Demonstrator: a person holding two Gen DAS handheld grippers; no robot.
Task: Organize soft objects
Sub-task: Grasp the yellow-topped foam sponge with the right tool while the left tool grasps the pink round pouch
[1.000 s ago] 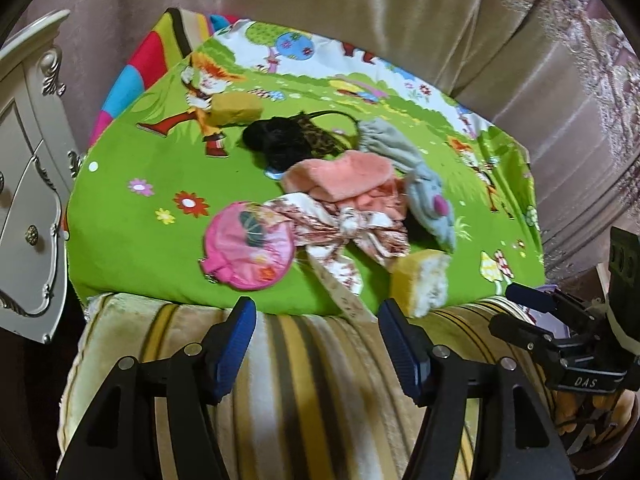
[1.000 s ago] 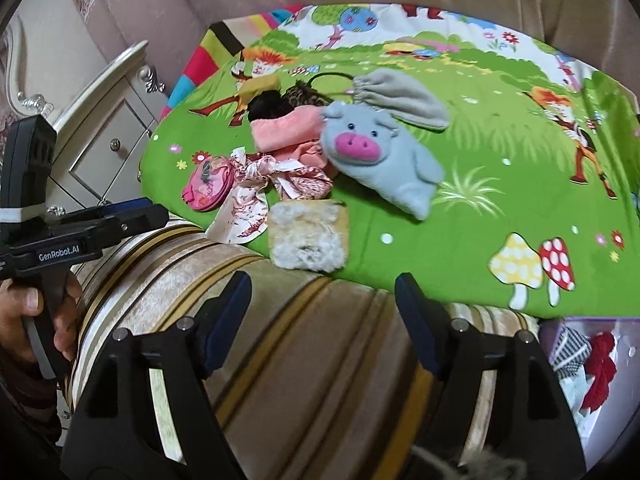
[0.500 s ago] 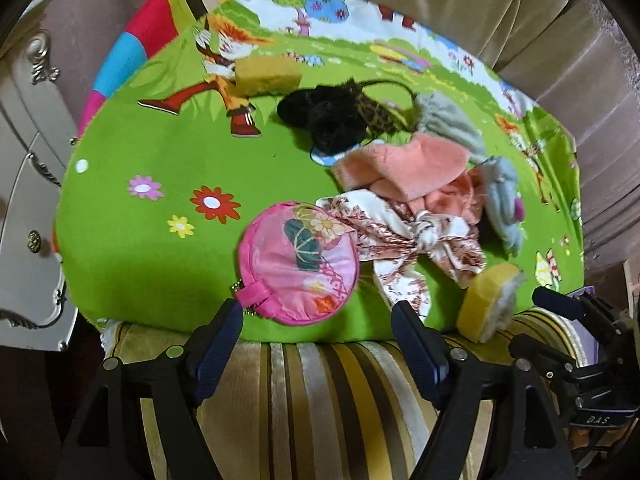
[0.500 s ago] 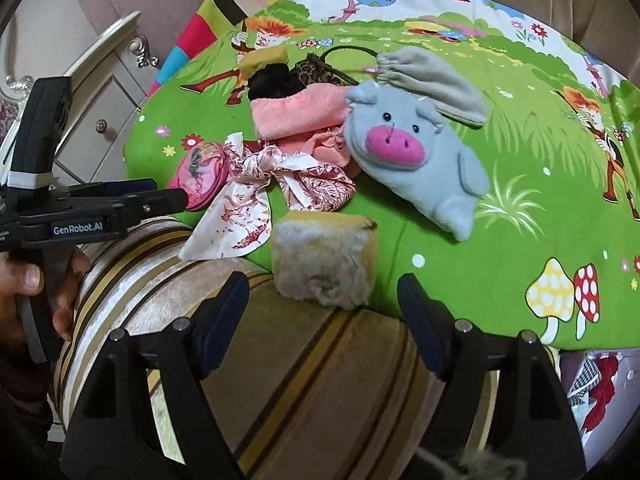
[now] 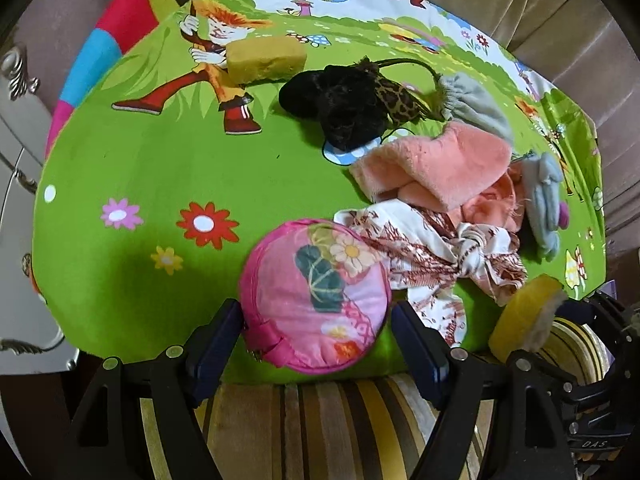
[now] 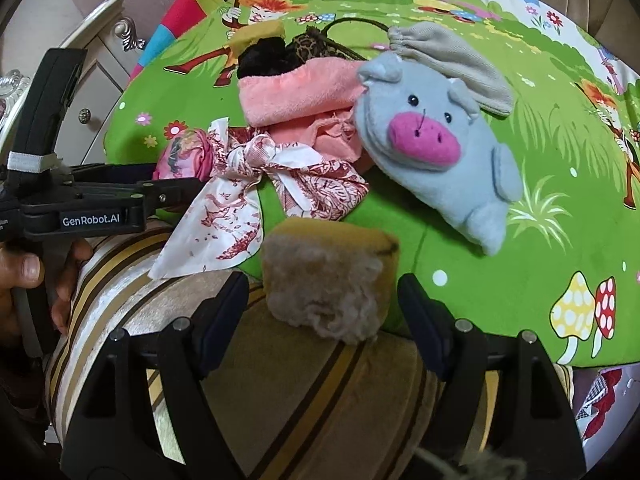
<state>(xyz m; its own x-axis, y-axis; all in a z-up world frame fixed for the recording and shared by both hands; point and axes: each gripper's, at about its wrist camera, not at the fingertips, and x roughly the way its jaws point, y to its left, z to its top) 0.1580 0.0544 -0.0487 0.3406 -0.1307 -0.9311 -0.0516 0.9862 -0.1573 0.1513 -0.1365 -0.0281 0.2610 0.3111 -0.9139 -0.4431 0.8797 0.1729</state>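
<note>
Left wrist: jaws wide, flanking pink pouch. Right wrist only: pig plush; jaws wide, flanking sponge.

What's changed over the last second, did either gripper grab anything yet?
Nothing grabbed yet. Both grippers moved in toward the mat: the left gripper now straddles the pink pouch, the right gripper straddles the yellow sponge, jaws open on both. The pig toy, the pink towel and the rest stayed put.

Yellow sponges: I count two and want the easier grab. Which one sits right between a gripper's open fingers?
The near sponge at the mat's front edge, framed by the right gripper. The other sponge lies far back, beside the black fuzzy item.
</note>
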